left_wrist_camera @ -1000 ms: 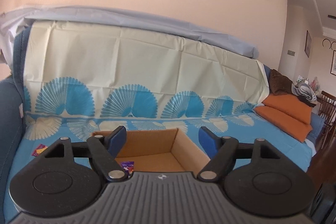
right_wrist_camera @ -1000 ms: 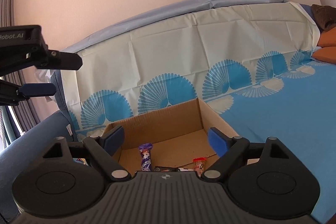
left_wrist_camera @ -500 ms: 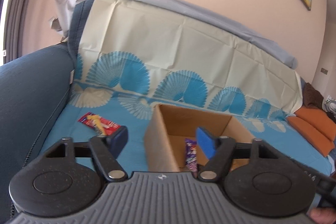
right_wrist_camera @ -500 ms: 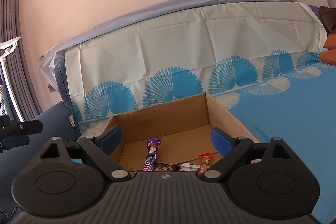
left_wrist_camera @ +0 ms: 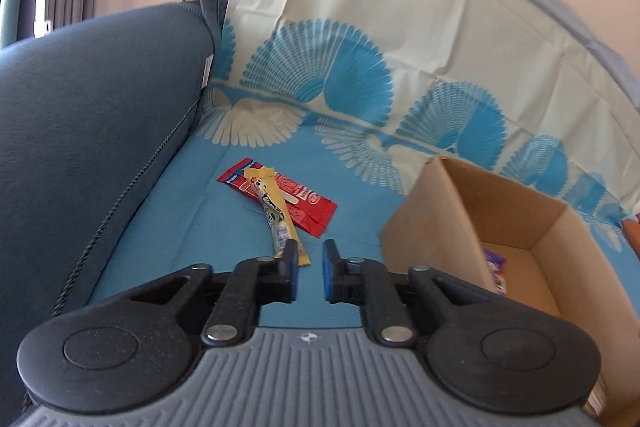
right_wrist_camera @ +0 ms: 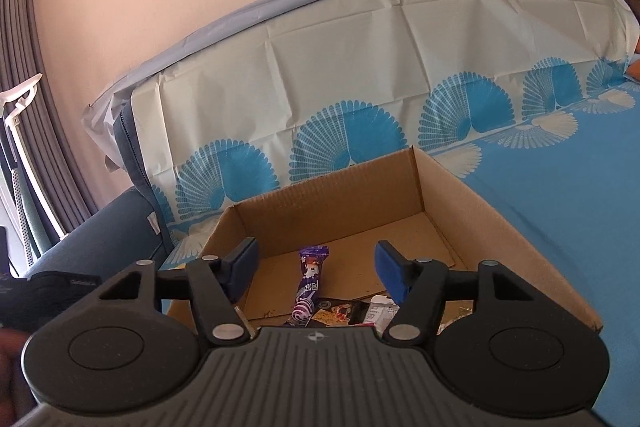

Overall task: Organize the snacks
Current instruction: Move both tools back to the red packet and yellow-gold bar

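Cardboard is showing in both views — an open brown box (right_wrist_camera: pixel 472 203) is sitting on the blue patterned sofa cover (left_wrist_camera: pixel 256 287); the right hand-held gripper (right_wrist_camera: pixel 316 263) is hovering over the box's near edge, its blue pads apart and closing, with nothing pressed between them; just ahead of it and below, a purple snack stick (right_wrist_camera: pixel 308 287) is lying on the box floor, and several more wrappers (right_wrist_camera: pixel 360 311) are lying at the near wall, partly hidden by the gripper body; the left hand-held gripper (left_wrist_camera: pixel 309 267) is pointing down at the sofa seat, left of the box (left_wrist_camera: pixel 424 223); its jaws are nearly together and closing on nothing but a narrow gap; just ahead of its left pad a yellow snack stick (left_wrist_camera: pixel 276 211) is lying across a red wrapper (left_wrist_camera: pixel 308 203) — the stick's near end is reaching that pad, though contact cannot be told; to the far left a dark blue armrest (left_wrist_camera: pixel 96 107) is rising.
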The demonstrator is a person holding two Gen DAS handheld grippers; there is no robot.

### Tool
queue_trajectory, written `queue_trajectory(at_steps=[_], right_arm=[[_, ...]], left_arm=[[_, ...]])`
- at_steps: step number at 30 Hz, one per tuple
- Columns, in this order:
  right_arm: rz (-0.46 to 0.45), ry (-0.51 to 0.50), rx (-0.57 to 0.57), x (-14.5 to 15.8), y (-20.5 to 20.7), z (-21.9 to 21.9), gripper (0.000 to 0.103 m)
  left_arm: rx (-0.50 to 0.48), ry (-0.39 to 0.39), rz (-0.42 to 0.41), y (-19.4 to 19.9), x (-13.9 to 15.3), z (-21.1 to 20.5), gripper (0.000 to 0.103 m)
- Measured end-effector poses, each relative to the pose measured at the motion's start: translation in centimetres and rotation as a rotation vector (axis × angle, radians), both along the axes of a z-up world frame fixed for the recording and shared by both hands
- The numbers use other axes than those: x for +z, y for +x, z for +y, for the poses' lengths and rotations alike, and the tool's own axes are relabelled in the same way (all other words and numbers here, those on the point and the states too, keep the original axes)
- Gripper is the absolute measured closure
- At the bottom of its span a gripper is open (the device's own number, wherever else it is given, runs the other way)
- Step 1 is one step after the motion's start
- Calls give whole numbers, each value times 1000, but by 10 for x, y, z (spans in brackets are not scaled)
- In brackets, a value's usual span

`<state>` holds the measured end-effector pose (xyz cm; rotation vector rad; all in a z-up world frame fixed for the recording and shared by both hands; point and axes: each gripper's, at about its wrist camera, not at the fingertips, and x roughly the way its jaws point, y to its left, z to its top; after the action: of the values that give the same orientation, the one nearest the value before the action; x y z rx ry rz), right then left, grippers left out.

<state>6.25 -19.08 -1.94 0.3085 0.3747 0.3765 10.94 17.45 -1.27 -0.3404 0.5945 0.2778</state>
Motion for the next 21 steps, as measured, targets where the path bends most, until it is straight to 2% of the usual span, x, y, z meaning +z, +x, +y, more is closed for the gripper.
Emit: queue_trajectory(at_steps=[2,4,7,10,12,14,15,16,17,19,21], right_arm=[[0,3,12,-1,2,1,36],[-2,1,20,-1,3,2,36],[3,-8,34,-2,7,5,36],[9,-23,42,-4,10,8,35],[5,-29,39,-4,10,8,33],[9,-37,35,-4,12,10,30],[12,-43,34,-4,13,12,29],[14,-52,36,-5,13,14,29],[15,-62,39,-5,13,16,28],[12,-85,42,-5,13,20,27],[10,-103,44,-5,13,24,27]], left_arm=[[14,2,17,26,-10,5,50],[55,27,48,52,-22,9,33],[110,71,82,82,-38,14,31],[124,66,114,104,-51,20,31],[135,93,147,115,-58,22,38],[134,104,165,116,-62,25,67],[125,103,164,113,-63,26,76],[112,105,156,108,-63,28,90],[97,107,149,102,-62,30,94],[83,110,149,87,-59,34,95],[87,81,144,65,-54,40,95]])
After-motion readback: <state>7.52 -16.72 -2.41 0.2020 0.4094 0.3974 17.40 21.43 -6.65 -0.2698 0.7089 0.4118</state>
